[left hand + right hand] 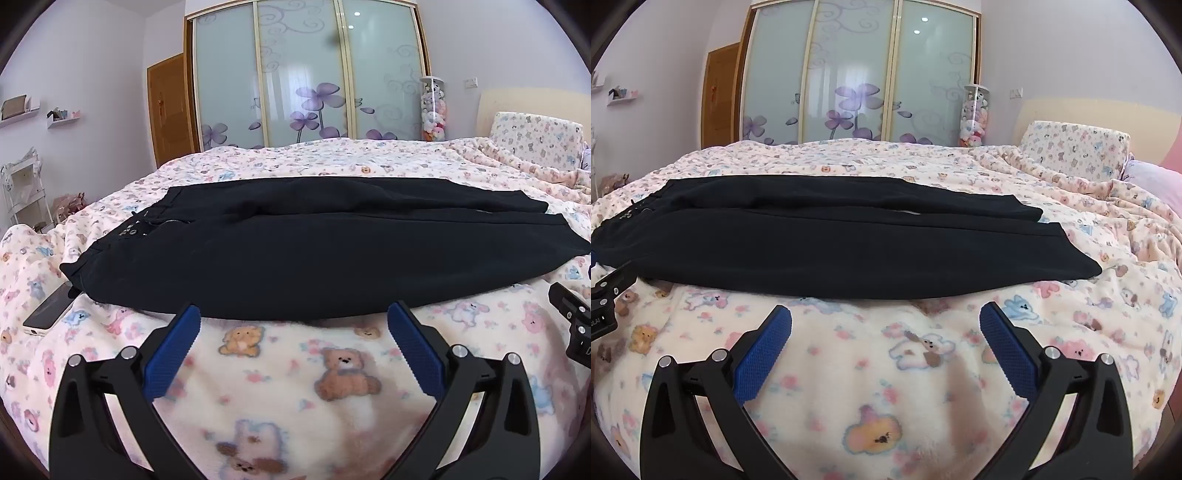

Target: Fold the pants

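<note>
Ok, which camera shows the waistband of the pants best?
The left wrist view. There the waistband lies fully in frame at the pants' left end, closure and markings visible. The right wrist view shows it only squeezed against the left edge, small and distorted.

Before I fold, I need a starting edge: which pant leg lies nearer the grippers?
The front leg, the wider black band by the blanket's near edge; the other leg lies behind it.

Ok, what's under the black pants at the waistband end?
The pants lie flat on the teddy-print blanket. A phone pokes out beside the waistband corner, its far end at or beneath the cloth. Anything else beneath is covered.
</note>
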Demonstrator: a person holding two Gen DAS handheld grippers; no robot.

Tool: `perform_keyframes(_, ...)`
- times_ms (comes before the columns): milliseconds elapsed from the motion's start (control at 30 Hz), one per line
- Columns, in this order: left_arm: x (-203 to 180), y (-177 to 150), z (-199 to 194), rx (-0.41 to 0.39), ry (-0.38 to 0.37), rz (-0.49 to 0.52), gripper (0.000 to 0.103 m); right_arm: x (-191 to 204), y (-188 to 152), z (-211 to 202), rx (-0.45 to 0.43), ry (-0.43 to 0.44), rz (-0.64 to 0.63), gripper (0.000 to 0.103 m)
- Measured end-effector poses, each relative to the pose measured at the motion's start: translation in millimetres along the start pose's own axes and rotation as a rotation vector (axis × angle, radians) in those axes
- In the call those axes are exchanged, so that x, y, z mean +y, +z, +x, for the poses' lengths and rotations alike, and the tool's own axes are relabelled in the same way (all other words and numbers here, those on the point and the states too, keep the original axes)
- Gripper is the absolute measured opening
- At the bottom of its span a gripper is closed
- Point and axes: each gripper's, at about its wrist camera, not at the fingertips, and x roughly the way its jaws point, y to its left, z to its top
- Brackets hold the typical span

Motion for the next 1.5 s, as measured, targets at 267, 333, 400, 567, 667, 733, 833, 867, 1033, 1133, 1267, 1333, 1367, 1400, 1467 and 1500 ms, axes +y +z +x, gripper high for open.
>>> perform_keyframes(267,0.2,0.1,0.0,-0.003,0.003,0.007,0.101,-1.2,-0.1,0.6,0.001,0.002,0.003,0.102)
perform_keyframes(333,-0.3,0.1,-0.5,-0.005,0.004,0.008,0.101,-1.5,0.0,0.8,0.003,0.003,0.005,0.102)
perform_keyframes(400,-0.4,-0.1,-0.7,-0.006,0.005,0.01,0.101,-1.7,0.0,0.8,0.004,0.004,0.007,0.102)
perform_keyframes(567,-0.6,-0.2,-0.6,-0.006,0.005,0.011,0.101,-1.3,-0.1,0.5,0.004,0.004,0.008,0.102)
perform_keyframes(667,-0.7,-0.2,-0.6,-0.006,0.005,0.011,0.101,-1.3,-0.2,0.5,0.005,0.004,0.009,0.102)
perform_keyframes(733,-0.7,-0.2,-0.6,-0.007,0.006,0.012,0.101,-1.5,-0.2,0.7,0.006,0.005,0.009,0.102)
perform_keyframes(833,-0.8,-0.2,-0.6,-0.006,0.006,0.012,0.101,-1.7,-0.3,0.9,0.006,0.005,0.01,0.102)
perform_keyframes(867,-0.7,-0.2,-0.6,-0.006,0.006,0.012,0.101,-1.9,-0.3,0.9,0.007,0.005,0.01,0.102)
perform_keyframes(1033,-1.1,-0.2,-0.7,-0.007,0.006,0.013,0.101,-2.4,-0.4,1.3,0.007,0.005,0.011,0.102)
perform_keyframes(1133,-1.1,-0.2,-0.6,-0.007,0.006,0.014,0.101,-2.8,-0.6,1.7,0.008,0.006,0.011,0.102)
perform_keyframes(1267,-1.1,-0.2,-0.7,-0.007,0.006,0.014,0.101,-3.3,-0.8,2.2,0.009,0.006,0.012,0.102)
perform_keyframes(1333,-1.2,-0.2,-0.7,-0.007,0.006,0.014,0.101,-3.5,-0.9,2.3,0.009,0.006,0.012,0.102)
perform_keyframes(1367,-1.3,-0.2,-0.7,-0.007,0.006,0.014,0.101,-3.6,-1.0,2.3,0.008,0.006,0.012,0.102)
perform_keyframes(1400,-1.3,-0.3,-0.8,-0.007,0.006,0.014,0.101,-3.8,-0.7,2.4,0.009,0.006,0.013,0.102)
perform_keyframes(1467,-1.3,-0.3,-0.7,-0.007,0.006,0.014,0.101,-4.0,-0.3,2.2,0.01,0.006,0.013,0.102)
perform_keyframes(1500,-1.2,-0.2,-0.7,-0.007,0.007,0.015,0.101,-4.1,0.0,2.0,0.01,0.005,0.014,0.102)
